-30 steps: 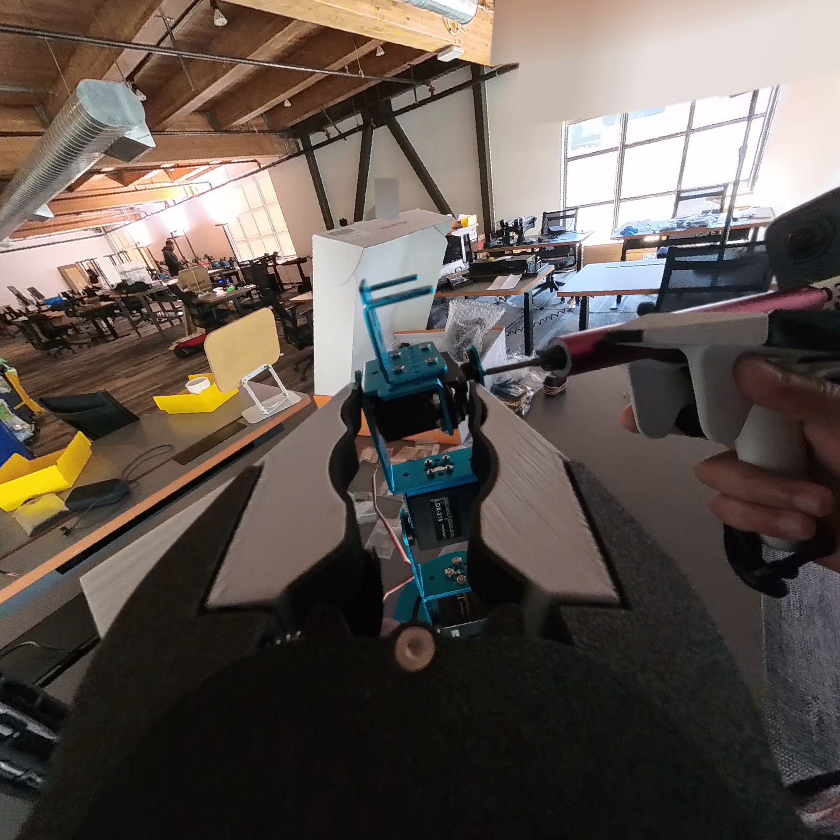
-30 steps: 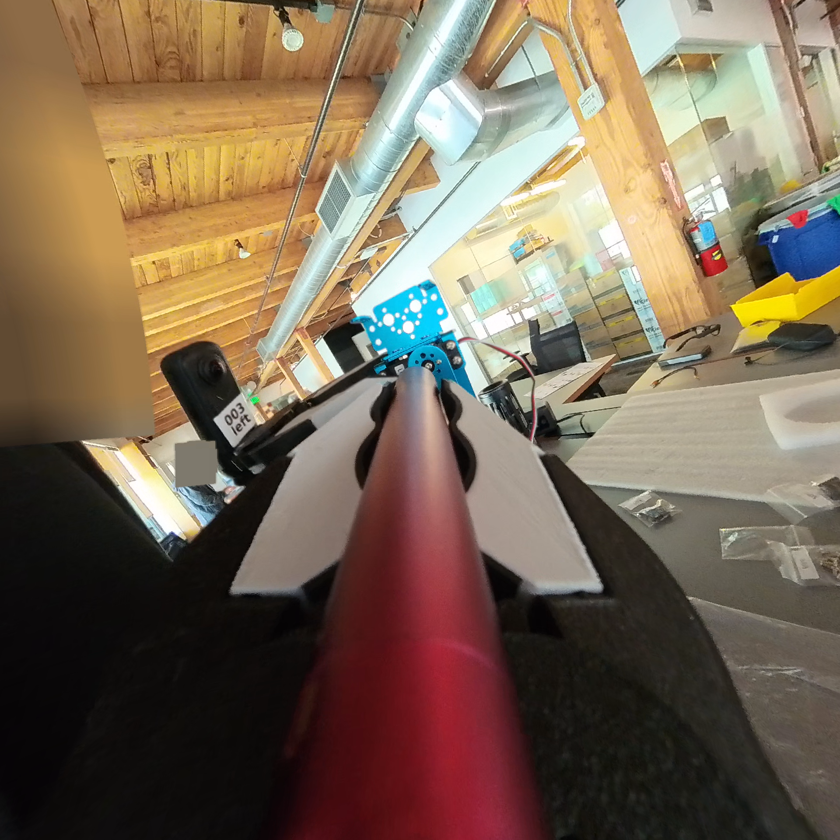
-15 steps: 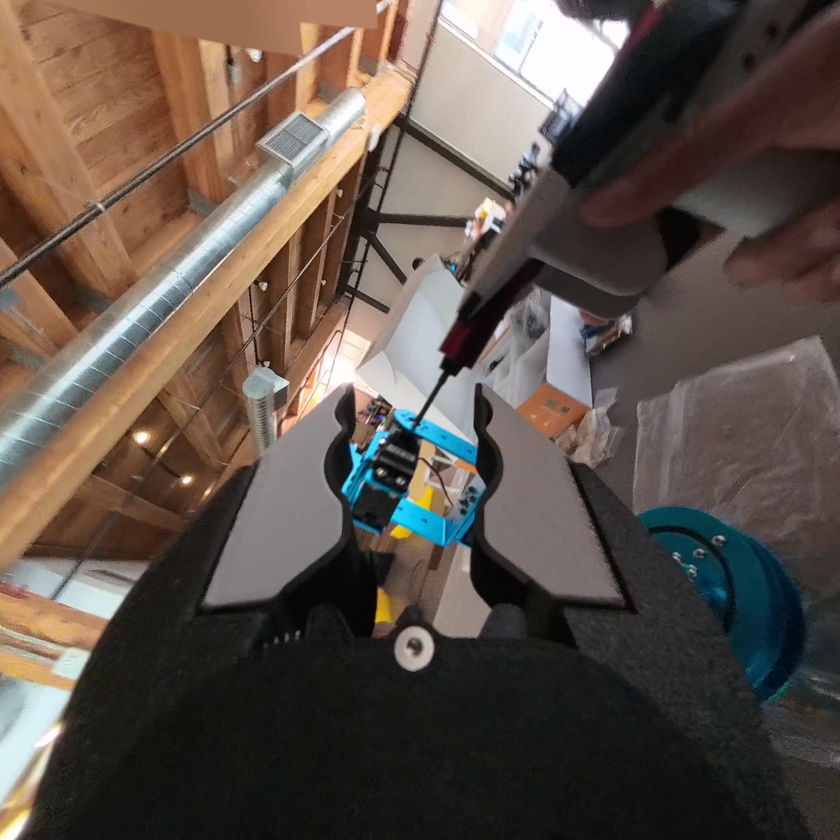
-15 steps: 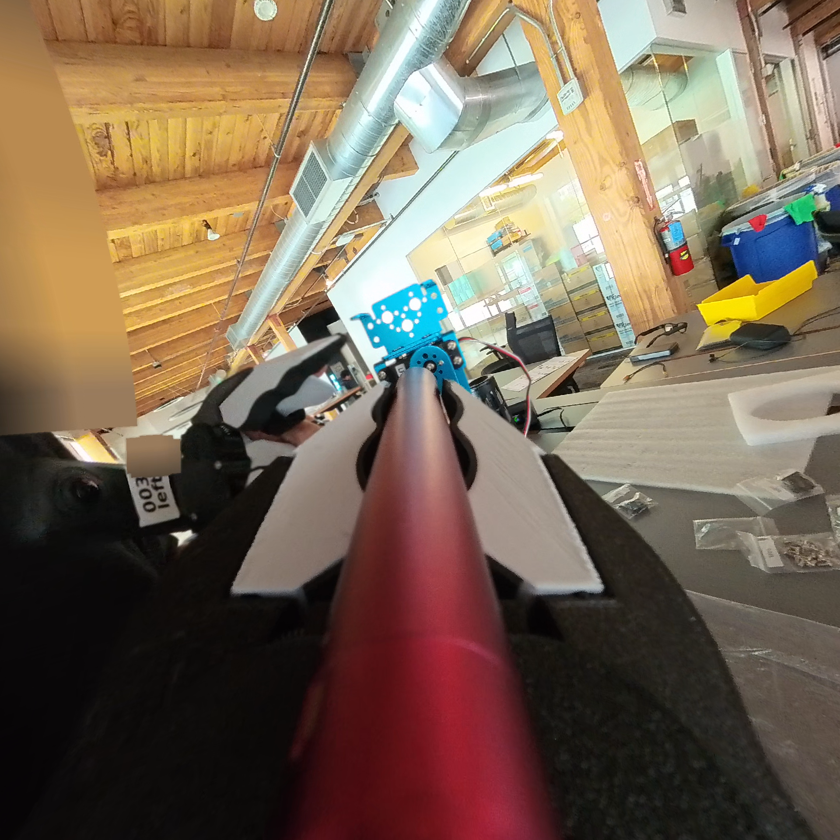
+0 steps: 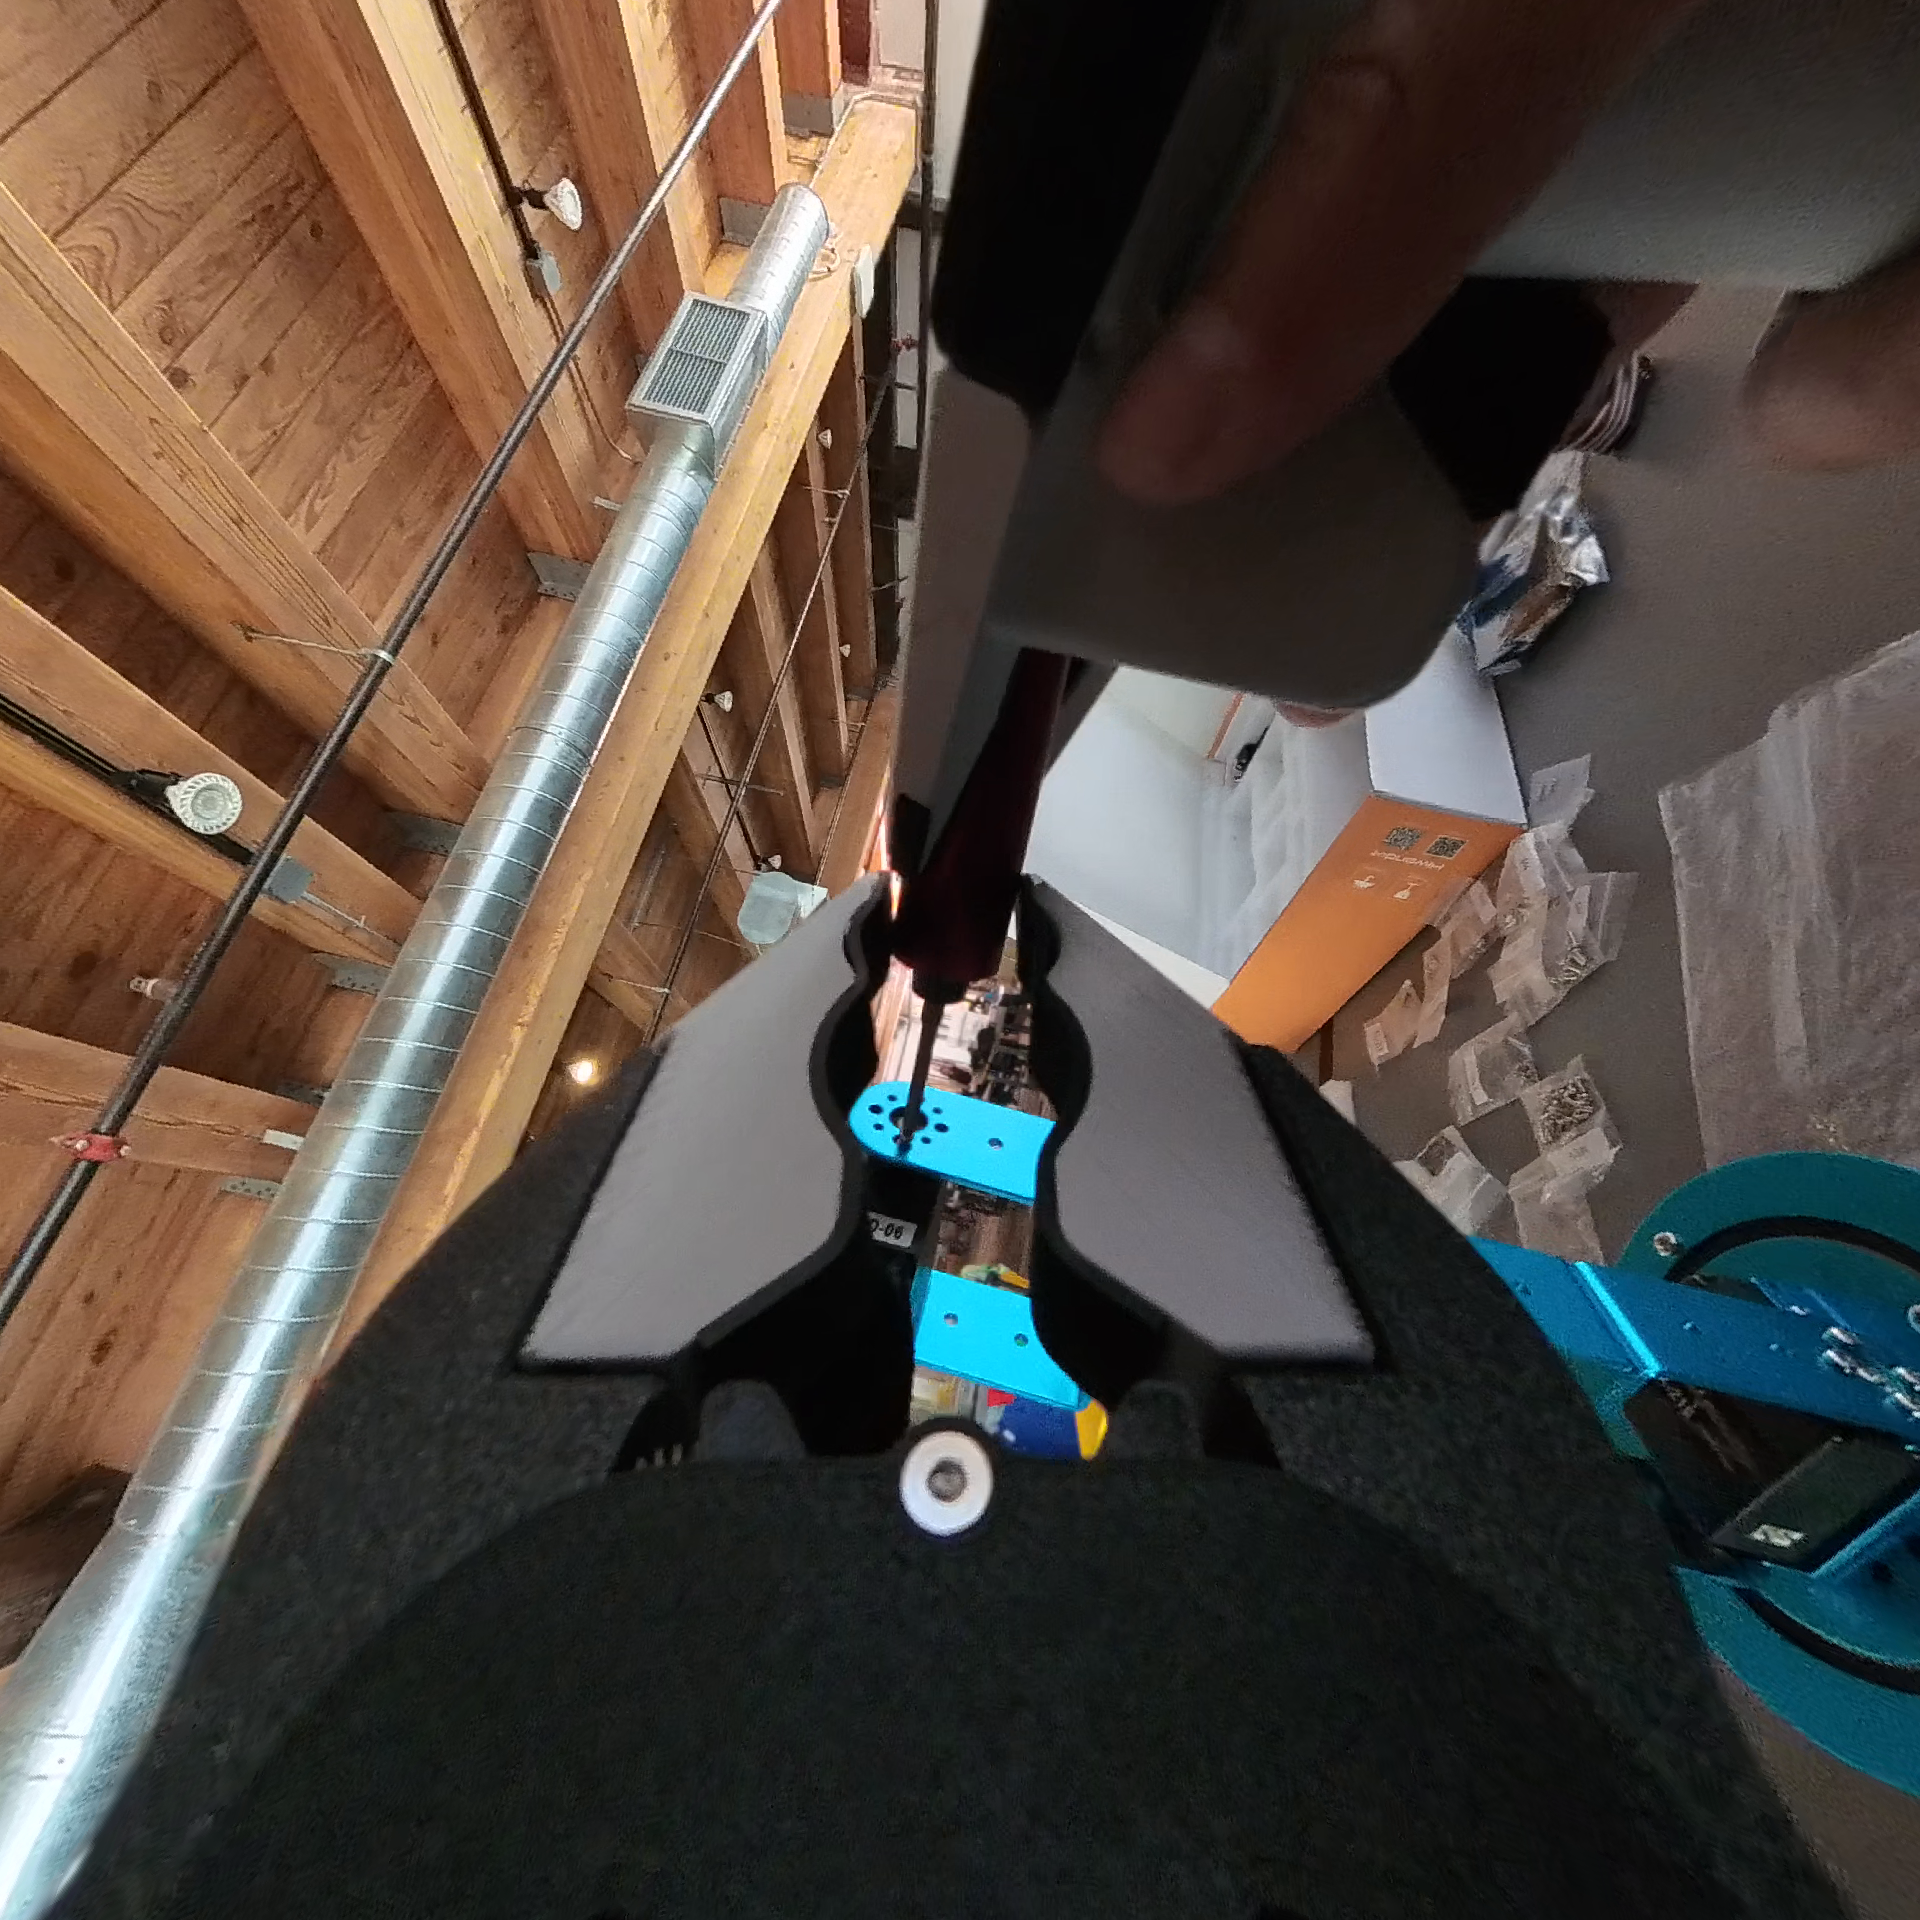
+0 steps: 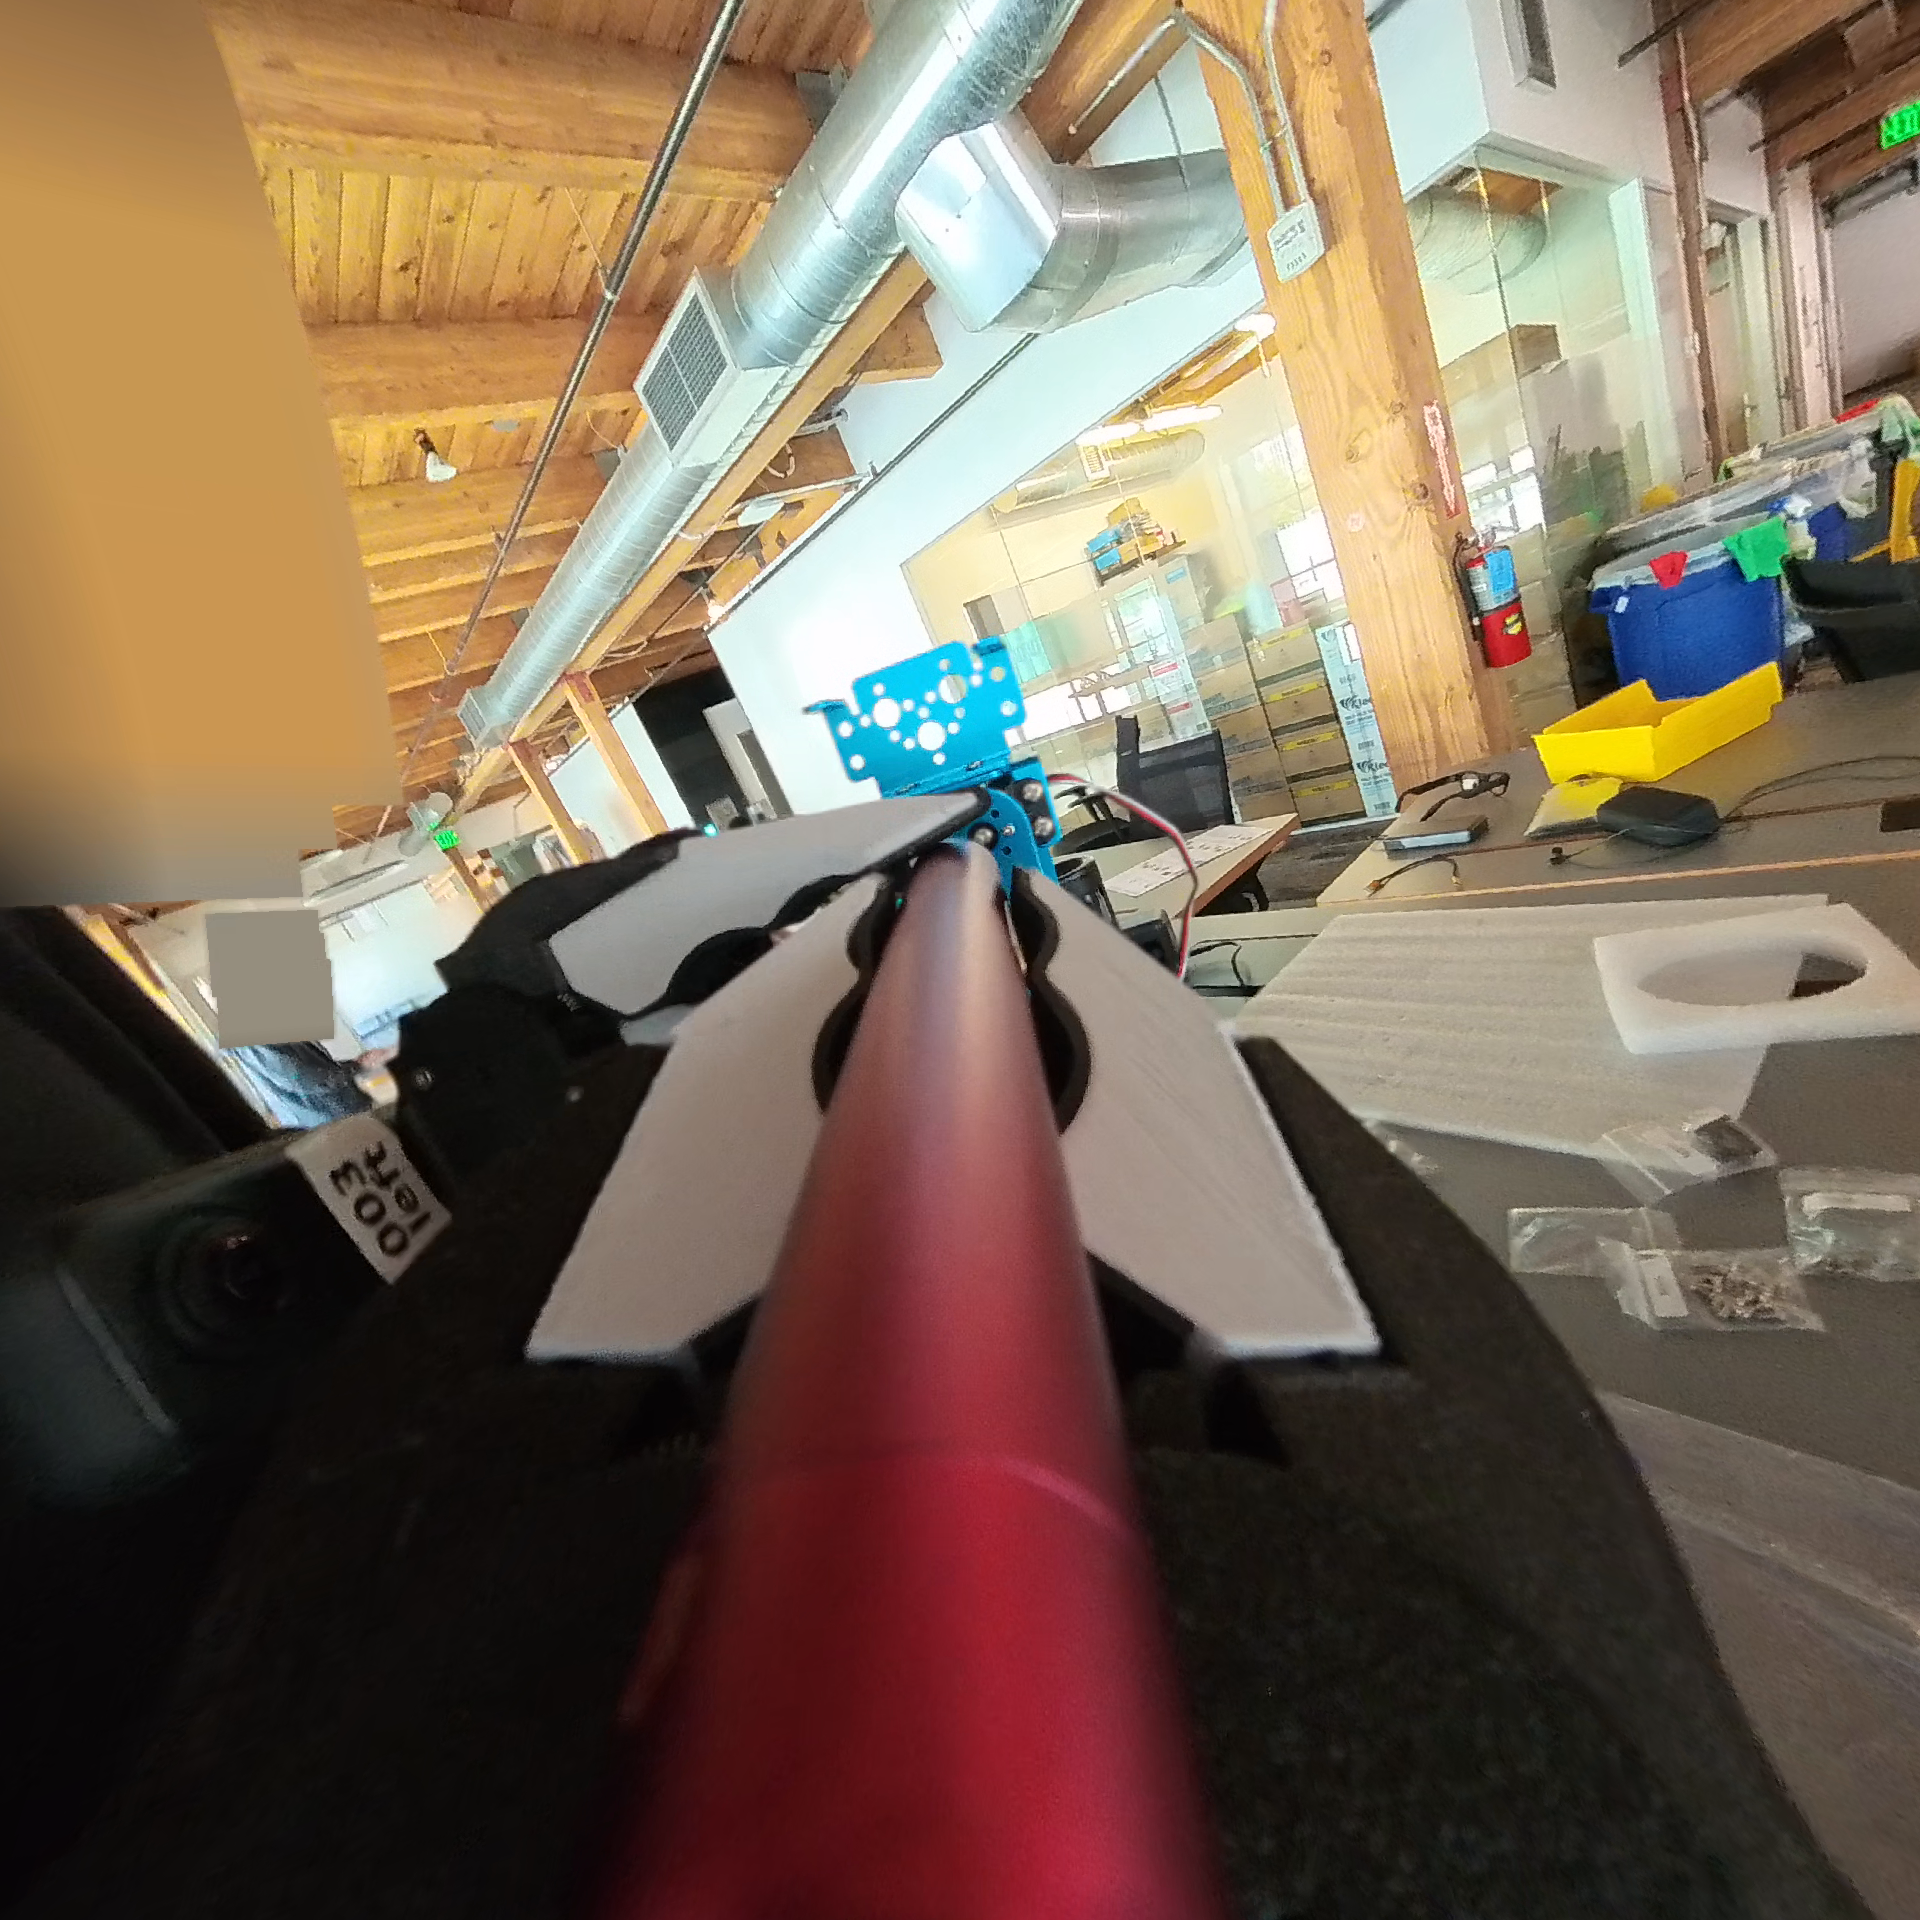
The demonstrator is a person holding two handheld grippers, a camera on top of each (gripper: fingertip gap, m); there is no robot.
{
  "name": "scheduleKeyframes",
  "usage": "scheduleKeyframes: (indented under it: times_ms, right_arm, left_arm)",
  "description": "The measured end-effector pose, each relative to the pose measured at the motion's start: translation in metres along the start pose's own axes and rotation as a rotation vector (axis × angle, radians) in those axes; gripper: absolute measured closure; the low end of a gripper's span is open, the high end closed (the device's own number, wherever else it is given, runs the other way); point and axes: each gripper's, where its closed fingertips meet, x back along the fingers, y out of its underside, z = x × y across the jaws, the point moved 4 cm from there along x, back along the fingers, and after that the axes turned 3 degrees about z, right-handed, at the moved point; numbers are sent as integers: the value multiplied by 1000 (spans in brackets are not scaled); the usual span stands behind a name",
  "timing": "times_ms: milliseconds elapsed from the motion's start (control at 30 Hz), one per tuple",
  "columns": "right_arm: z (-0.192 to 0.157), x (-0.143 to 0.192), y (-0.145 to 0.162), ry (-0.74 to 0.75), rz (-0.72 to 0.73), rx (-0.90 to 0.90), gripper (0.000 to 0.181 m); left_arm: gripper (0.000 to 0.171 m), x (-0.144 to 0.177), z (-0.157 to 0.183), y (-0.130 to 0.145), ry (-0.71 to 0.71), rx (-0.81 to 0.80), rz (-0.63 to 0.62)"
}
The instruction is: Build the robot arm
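Note:
A blue metal robot arm stands on a round blue base (image 5: 1766, 1558). My left gripper (image 5: 951, 904) is shut on the arm's upper link; a blue bracket (image 5: 966, 1148) with holes shows between its fingers. My right gripper (image 6: 956, 883) is shut on a red screwdriver (image 6: 935, 1351). In the left wrist view the screwdriver (image 5: 977, 862) comes down from above, and its thin tip touches a hole in the bracket. The right gripper's grey body (image 5: 1195, 520), held by a hand, fills the top. In the right wrist view the blue arm's top plate (image 6: 925, 727) stands just past the screwdriver, and the left gripper's finger (image 6: 748, 873) lies beside it.
On the grey table (image 6: 1714, 1403) lie a white foam sheet (image 6: 1455, 997), a foam piece with a round hole (image 6: 1766, 1023), and several small bags of screws (image 6: 1683, 1278). An orange and white box (image 5: 1382, 883) and clear plastic wrap (image 5: 1818, 883) are near the base. A yellow bin (image 6: 1652, 738) sits farther off. My two grippers' fingertips are within a few centimetres of each other. It is some 9 cm from my left tips to the blue arm's top plate (image 6: 925, 727).
My left gripper has tilted over, so its view now looks toward the ceiling. My right gripper has come close above it, and the screwdriver tip now rests on the blue bracket.

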Motion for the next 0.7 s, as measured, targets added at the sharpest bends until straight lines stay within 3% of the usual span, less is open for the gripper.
scheduleKeyframes:
  times_ms: [133,367,633,700]
  right_arm:
    - [-2,3,2,-79,-35,117,152]
    - [3,6,3,-109,-112,397,157]
    - [-1,0,-2,-125,-84,499,158]
    - [1,0,-5,-94,-84,470,151]
  left_arm:
    - [149,1,-1,0,35,5,17]
    - [150,2,-1,0,53,19,17]
    - [150,3,-2,0,36,-3,22]
    - [150,3,-3,0,24,-1,23]
